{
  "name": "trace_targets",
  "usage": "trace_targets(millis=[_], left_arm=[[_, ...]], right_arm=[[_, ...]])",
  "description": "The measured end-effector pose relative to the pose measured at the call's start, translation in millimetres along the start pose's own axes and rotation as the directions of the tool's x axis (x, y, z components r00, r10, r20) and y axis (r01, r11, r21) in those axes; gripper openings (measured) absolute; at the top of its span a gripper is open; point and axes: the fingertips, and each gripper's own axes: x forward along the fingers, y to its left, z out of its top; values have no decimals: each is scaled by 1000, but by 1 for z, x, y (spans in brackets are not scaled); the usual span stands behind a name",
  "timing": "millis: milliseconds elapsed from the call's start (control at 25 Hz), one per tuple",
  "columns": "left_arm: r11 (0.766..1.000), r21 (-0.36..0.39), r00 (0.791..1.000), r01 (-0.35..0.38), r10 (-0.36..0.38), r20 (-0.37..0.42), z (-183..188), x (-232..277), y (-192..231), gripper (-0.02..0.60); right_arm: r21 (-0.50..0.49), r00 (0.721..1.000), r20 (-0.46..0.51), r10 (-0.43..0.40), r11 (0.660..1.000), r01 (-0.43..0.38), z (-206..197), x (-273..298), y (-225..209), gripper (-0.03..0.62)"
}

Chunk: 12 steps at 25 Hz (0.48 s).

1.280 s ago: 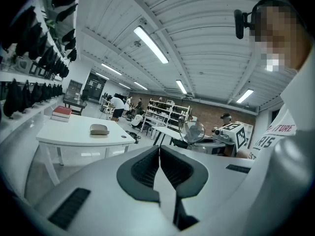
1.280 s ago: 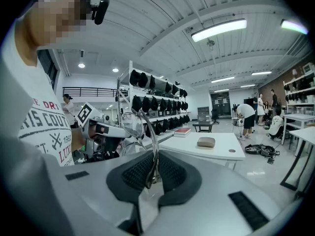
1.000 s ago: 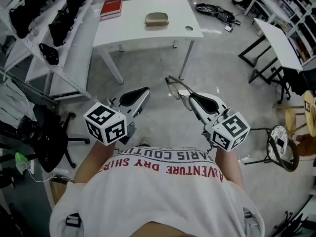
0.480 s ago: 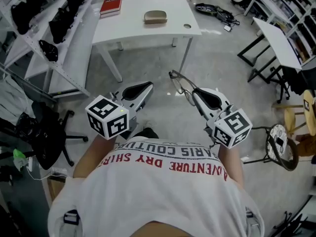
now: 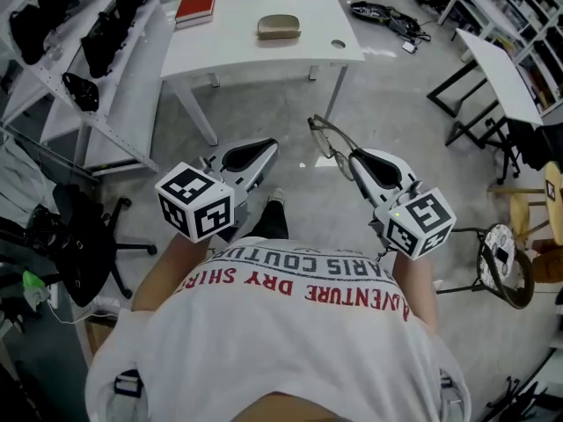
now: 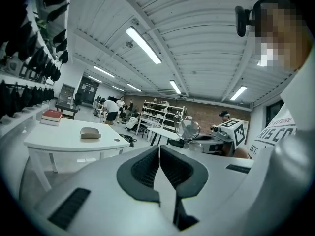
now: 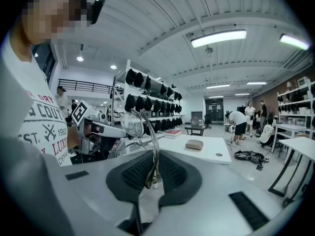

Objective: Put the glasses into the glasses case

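A tan glasses case [image 5: 279, 26] lies shut on the white table [image 5: 229, 47] ahead, well beyond both grippers; it also shows in the left gripper view [image 6: 90, 133] and the right gripper view [image 7: 194, 144]. My right gripper [image 5: 356, 161] is shut on the thin-framed glasses [image 5: 324, 139], held by one temple, with the lenses sticking up and forward [image 7: 135, 124]. My left gripper [image 5: 255, 152] is level beside it, shut with nothing between its pads [image 6: 159, 149]. Both hang over the floor in front of the table.
A red book [image 5: 195, 5] lies at the table's far left corner. Racks of black bags [image 5: 88, 42] run along the left, with a black office chair [image 5: 79, 244] below. A second white table [image 5: 497, 69] and a stool [image 5: 501, 262] stand right. Cables [image 5: 387, 20] lie on the floor.
Both grippers have moved forward toward the table together, the glasses still in the right one. A foot has come into view below them.
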Motion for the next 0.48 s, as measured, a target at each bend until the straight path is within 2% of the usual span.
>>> trace_targets(millis=[480], left_arm=[[999,-41,1000,15,-16,-25,20,52,82,29]], right_arm=[[-2,999,-46,-14,1000,14,11,74,-58,44]])
